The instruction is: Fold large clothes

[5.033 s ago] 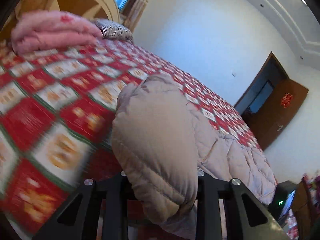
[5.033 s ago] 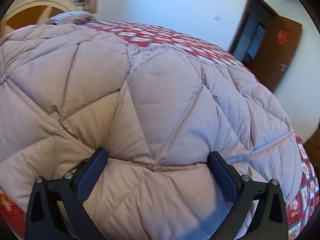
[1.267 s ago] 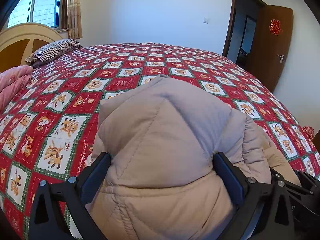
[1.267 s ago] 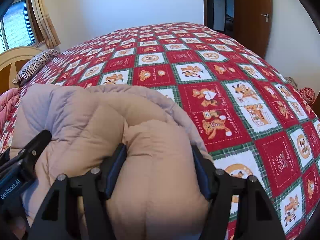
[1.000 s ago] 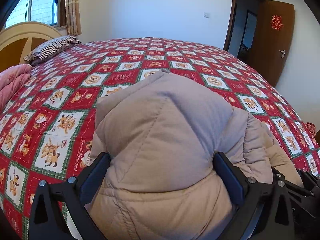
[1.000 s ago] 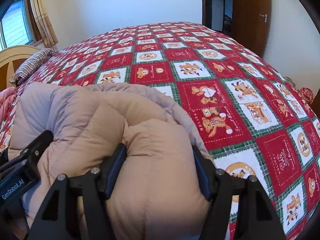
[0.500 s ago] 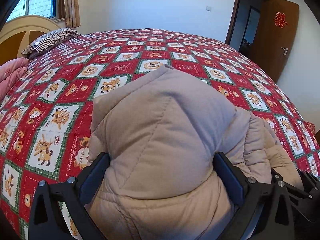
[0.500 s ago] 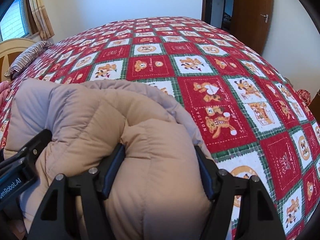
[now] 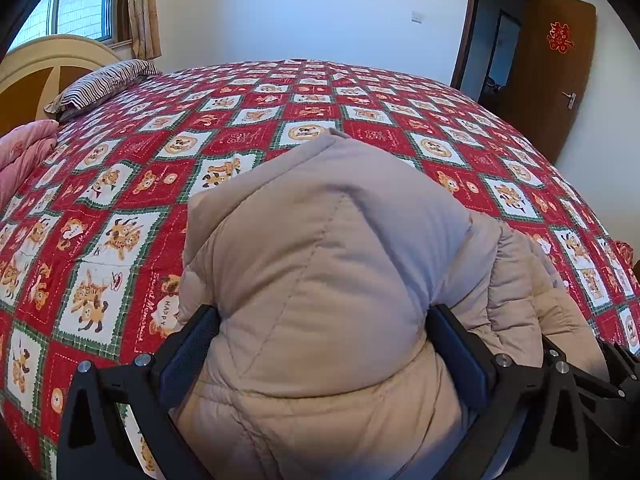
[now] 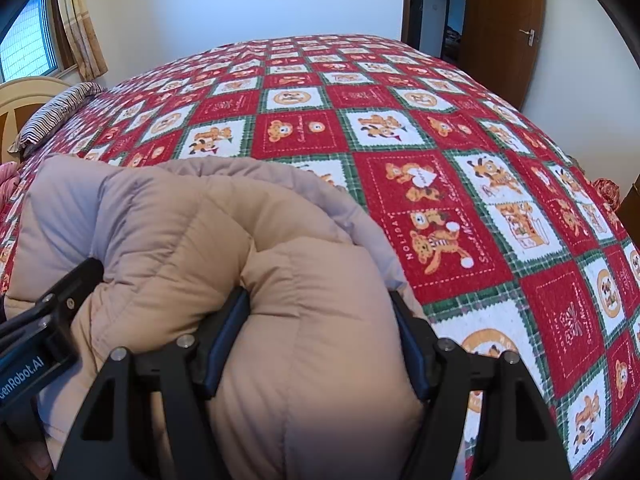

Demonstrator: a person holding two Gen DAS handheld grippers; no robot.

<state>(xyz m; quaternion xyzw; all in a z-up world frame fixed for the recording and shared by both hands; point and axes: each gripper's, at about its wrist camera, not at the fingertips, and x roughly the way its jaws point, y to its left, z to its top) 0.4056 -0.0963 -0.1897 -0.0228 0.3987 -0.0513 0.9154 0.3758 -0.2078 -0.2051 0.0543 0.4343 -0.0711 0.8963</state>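
Observation:
A beige quilted down jacket (image 9: 320,248) lies bunched into a thick bundle near the front edge of the bed. My left gripper (image 9: 324,344) is shut on its left part, fingers wide around the padding. My right gripper (image 10: 320,332) is shut on its right part (image 10: 312,280). The left gripper's finger (image 10: 52,312) shows at the left of the right wrist view, close beside my right gripper. The jacket's underside is hidden.
The bed is covered by a red, white and green bear-patterned quilt (image 9: 280,120), also in the right wrist view (image 10: 460,140). A striped pillow (image 9: 104,84) and pink bedding (image 9: 24,152) lie at the headboard on the left. A brown door (image 9: 556,76) stands open at the right.
Both grippers have tilted slightly down and forward with the bundled jacket over the last second. Five seconds ago the jacket was spread wider and the left gripper was tilted sideways.

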